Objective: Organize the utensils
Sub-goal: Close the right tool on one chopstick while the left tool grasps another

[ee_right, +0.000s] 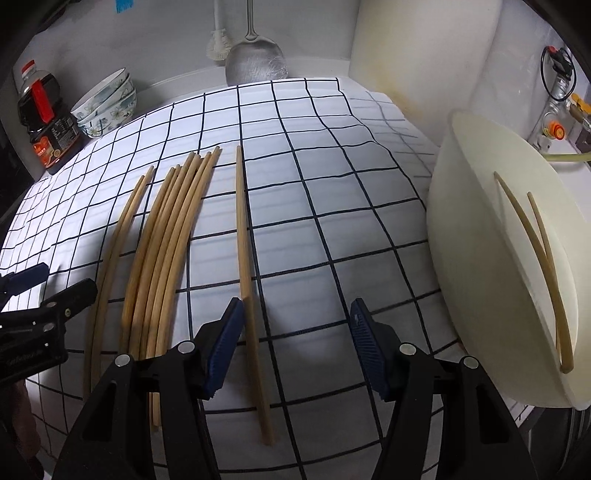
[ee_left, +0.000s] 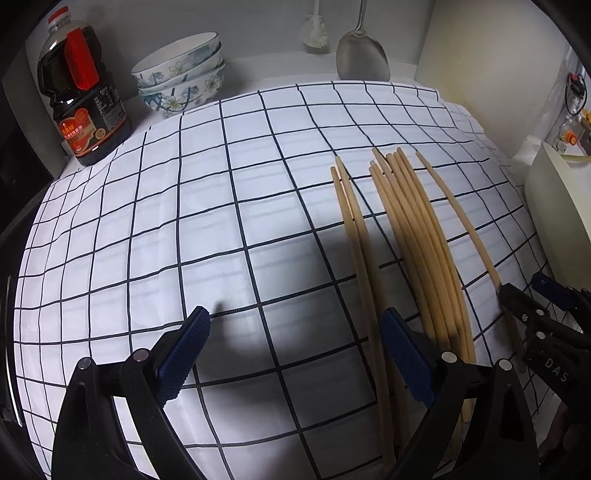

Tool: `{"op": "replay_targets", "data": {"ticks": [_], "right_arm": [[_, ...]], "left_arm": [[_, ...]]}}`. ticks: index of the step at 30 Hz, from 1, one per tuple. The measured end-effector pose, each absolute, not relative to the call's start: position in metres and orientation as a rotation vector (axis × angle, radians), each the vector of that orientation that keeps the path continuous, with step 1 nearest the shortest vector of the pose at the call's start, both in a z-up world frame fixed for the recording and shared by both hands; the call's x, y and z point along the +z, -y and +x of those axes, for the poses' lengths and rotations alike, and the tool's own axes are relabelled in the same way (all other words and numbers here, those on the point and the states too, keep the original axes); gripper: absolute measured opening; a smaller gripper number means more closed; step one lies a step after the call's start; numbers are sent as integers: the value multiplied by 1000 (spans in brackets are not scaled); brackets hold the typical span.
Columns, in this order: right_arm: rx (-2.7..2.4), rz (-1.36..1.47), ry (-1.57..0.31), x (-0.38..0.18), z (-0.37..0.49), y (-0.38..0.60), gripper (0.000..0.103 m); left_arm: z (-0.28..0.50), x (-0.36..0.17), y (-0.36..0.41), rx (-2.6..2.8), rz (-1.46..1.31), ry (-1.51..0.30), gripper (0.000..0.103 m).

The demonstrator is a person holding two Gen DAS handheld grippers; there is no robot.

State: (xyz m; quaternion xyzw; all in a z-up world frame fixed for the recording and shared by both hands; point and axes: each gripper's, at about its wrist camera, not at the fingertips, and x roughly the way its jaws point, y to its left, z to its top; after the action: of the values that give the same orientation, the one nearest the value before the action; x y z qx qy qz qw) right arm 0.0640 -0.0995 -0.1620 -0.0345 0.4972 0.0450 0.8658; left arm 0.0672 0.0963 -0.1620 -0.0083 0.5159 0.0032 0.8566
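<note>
Several wooden chopsticks (ee_left: 413, 236) lie in a bundle on the white checked cloth (ee_left: 207, 206), with a pair (ee_left: 354, 236) left of it and a single chopstick (ee_left: 458, 218) right of it. My left gripper (ee_left: 295, 350) is open and empty, its right finger beside the pair. In the right wrist view my right gripper (ee_right: 297, 343) is open around the single chopstick (ee_right: 245, 266), which lies by its left finger; the bundle (ee_right: 166, 240) is to the left. Two chopsticks (ee_right: 535, 251) rest in the cream container (ee_right: 480, 258) at the right. The right gripper (ee_left: 532, 299) also shows in the left wrist view.
A dark sauce bottle (ee_left: 79, 96) and stacked floral bowls (ee_left: 181, 74) stand at the back left. A metal spatula (ee_left: 362, 55) and a white brush (ee_left: 314, 33) hang at the back wall. A cream wall panel (ee_left: 472, 66) rises at the right.
</note>
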Motion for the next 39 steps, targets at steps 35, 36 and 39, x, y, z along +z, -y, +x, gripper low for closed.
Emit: {"op": "replay_targets", "data": {"ticks": [35,36,39], "right_arm": [[236,-9,-1039,-159,80,76,6],[238,2,-1036,-155,79,77,6],[244,36,-1024,-144,75,79,6]], "left_arm": [[78,-155,-82,-101,-12,-1093,7],[76,-153,-82,-103,-15,-1092,7],[73,-141,-83,-110,-31,-1085,7]]}}
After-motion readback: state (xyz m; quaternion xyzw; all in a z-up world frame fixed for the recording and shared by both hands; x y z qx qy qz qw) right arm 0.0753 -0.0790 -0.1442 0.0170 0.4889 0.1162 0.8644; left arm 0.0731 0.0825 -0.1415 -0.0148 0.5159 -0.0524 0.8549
